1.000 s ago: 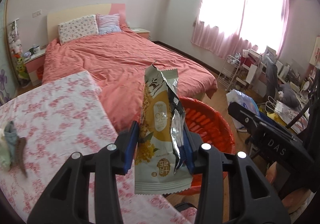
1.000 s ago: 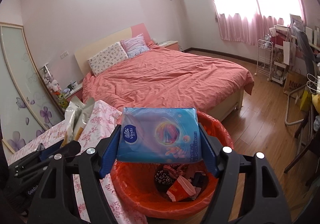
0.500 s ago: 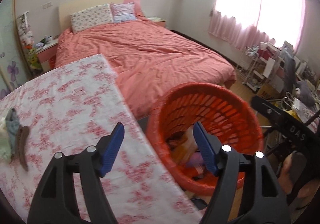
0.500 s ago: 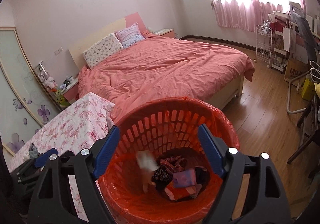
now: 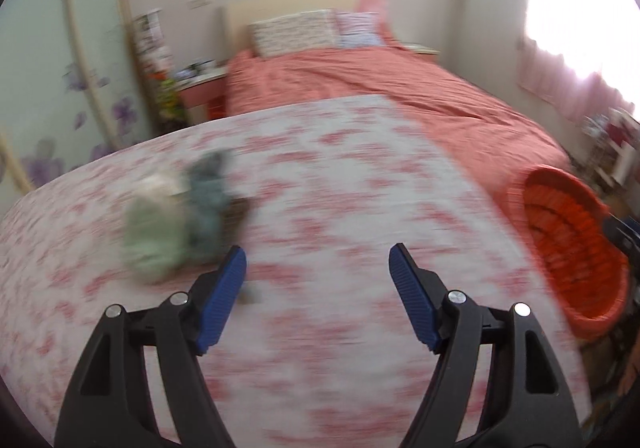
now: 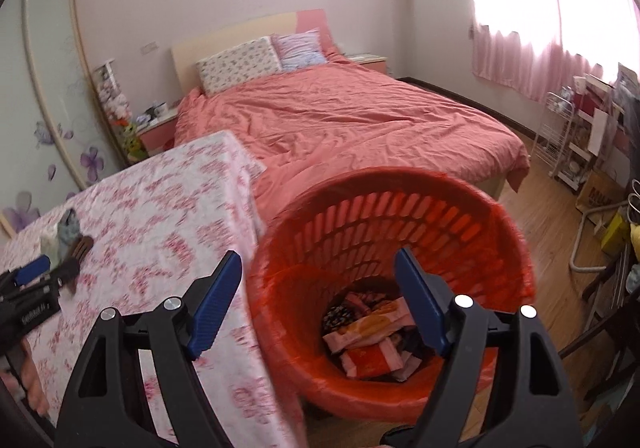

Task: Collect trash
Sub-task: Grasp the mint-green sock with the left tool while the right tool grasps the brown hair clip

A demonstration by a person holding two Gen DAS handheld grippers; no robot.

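My left gripper [image 5: 318,262] is open and empty above the floral tablecloth table [image 5: 360,188]. A blurred heap of trash [image 5: 180,216], pale green, grey-blue and dark pieces, lies just ahead and left of it. My right gripper [image 6: 318,268] is open and empty over the near rim of the red basket [image 6: 400,200], which holds several wrappers [image 6: 372,344]. The trash heap [image 6: 66,238] and the left gripper [image 6: 34,276] show at the left of the right wrist view. The basket [image 5: 568,248] stands beside the table's right edge.
A bed with a coral cover [image 6: 340,120] stands behind the table and basket. A nightstand [image 6: 154,132] and a sliding wardrobe door [image 6: 48,88] are at the left. A wire rack and cluttered desk [image 6: 580,136] are at the right on the wooden floor.
The left gripper dropped the snack bag and the right dropped the tissue pack into the basket. The left gripper has since swung left over the table toward the heap; the right pulled back slightly.
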